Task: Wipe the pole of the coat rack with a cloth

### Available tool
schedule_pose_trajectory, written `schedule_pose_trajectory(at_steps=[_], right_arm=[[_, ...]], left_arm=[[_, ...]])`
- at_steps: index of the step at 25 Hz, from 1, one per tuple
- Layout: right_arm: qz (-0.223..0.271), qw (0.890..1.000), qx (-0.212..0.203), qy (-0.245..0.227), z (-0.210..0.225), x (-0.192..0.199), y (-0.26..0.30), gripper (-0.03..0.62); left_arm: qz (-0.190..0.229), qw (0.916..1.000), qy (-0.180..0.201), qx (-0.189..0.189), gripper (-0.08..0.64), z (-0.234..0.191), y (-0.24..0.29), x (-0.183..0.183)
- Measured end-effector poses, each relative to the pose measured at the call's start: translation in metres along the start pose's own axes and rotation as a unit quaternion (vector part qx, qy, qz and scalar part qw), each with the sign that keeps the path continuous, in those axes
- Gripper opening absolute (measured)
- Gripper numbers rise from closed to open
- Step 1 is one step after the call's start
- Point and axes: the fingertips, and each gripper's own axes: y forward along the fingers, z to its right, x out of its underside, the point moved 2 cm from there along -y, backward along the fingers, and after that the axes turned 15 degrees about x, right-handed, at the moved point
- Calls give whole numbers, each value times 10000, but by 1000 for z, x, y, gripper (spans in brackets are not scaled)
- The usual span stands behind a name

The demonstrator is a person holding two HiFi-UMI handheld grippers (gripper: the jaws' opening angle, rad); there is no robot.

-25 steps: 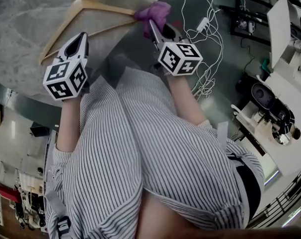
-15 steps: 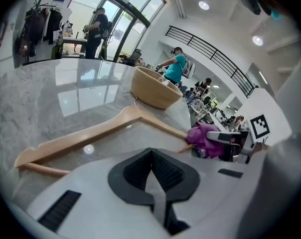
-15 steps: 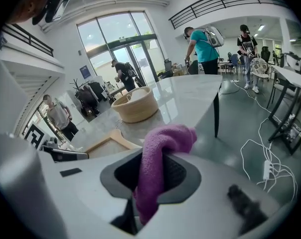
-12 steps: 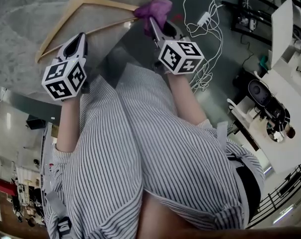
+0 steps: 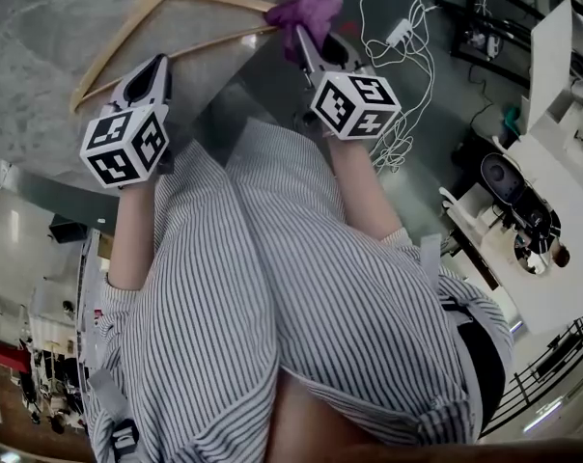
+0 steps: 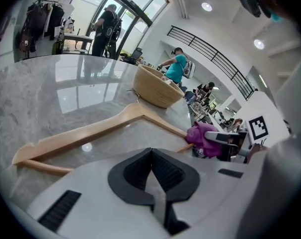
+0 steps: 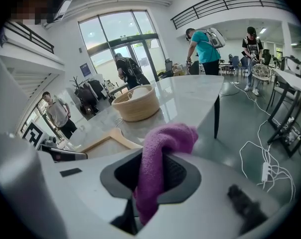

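Observation:
My right gripper [image 5: 299, 39] is shut on a purple cloth [image 5: 307, 10], which bunches out past the jaws [image 7: 168, 136]. The cloth rests against the right end of a wooden coat hanger [image 5: 127, 41] lying flat on the grey marble table [image 5: 41, 27]. In the left gripper view the hanger [image 6: 105, 127] stretches across the tabletop, with the cloth [image 6: 203, 137] at its far right end. My left gripper [image 5: 156, 68] is shut with nothing in it, just short of the hanger's lower bar. No coat rack pole shows close by.
A woven basket [image 6: 155, 87] stands further back on the table. White cables [image 5: 402, 56] sprawl over the floor on the right by a white counter [image 5: 552, 162]. Several people stand in the hall behind, and dark coats [image 6: 33, 14] hang far off.
The head view has shifted a little, so hanger and cloth sit slightly higher in the picture. Both grippers keep their places and states.

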Motion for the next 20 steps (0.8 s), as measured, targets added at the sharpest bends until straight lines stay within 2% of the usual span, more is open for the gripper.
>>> schedule_pose_trajectory(at_steps=[10, 16, 20], right_arm=[[-16, 9999, 47, -134, -4, 3, 5, 75], [-29, 9998, 13, -210, -14, 2, 5, 75], [-33, 9996, -58, -257, -27, 1, 8, 75]], left_arm=[[-64, 9999, -57, -114, 11, -14, 4, 3], [-138, 9997, 113, -185, 11, -16, 3, 4], [-159, 9997, 87, -180, 11, -19, 1, 5]])
